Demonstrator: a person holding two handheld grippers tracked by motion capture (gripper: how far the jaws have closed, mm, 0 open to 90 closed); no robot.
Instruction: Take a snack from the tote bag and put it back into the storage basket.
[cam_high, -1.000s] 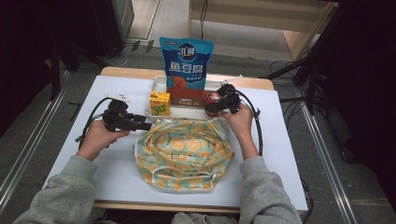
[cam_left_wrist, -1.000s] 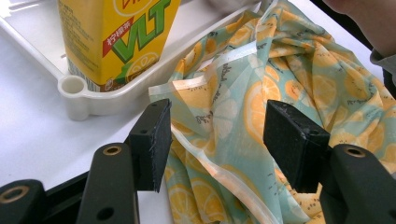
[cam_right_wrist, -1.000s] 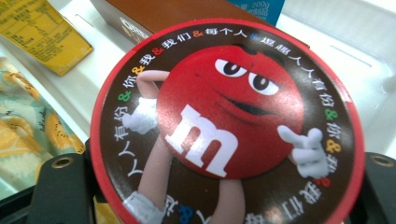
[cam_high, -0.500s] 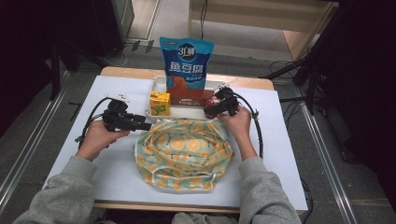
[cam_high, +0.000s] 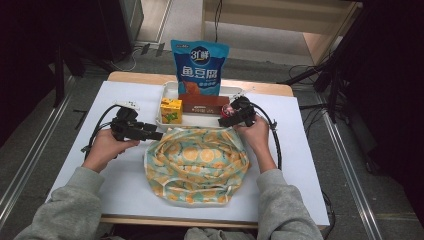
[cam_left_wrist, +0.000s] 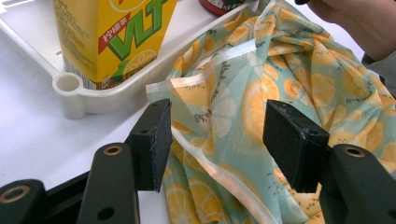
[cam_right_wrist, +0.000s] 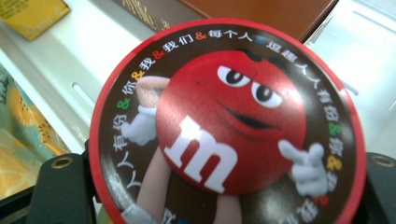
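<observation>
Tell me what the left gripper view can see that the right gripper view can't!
Left gripper view alone: its open gripper around the edge of the orange-print bag, the "VLT" face of the yellow drink carton, and a hand.

Right gripper view alone: a round red candy tub held between the right gripper's jaws, and a brown box behind it.

Both: the white tray, the carton and the bag.
</observation>
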